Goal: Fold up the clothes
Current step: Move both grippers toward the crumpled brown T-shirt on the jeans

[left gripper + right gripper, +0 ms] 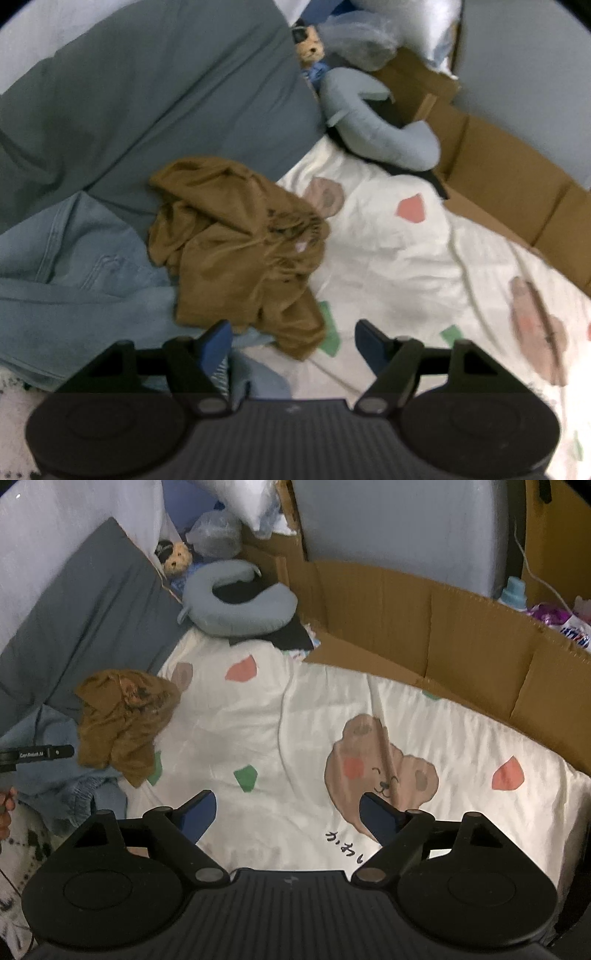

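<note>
Plainly crumpled: brown garment [240, 243] heaped on the cream bear-print quilt [399, 258], its left edge overlapping pale blue denim [66, 280] that lies spread and rumpled beside the grey bedding [147, 92]. Nothing folded anywhere in view, so a picking-up or spreading-out stage by the look of it, though not possible to tell whether other pieces already sit folded out of frame. Left gripper [293, 341] wide open, holding nothing, poised just short of the brown heap's near hem. Right gripper [288, 814] likewise spread wide and empty, hovering over the bear print [373, 760], well apart from the garment [122, 716]. Open quilt to the right looks like the natural place for flattening. Next move, as a judgement: a pinch on an edge or corner of the brown cloth rather than its bunched middle, then a lift and shake-out; limp, thin-looking fabric, likely to drag its folds and snag the denim beneath. Neck pillow [236, 598] and cardboard wall [461, 638] bordering the far side.
</note>
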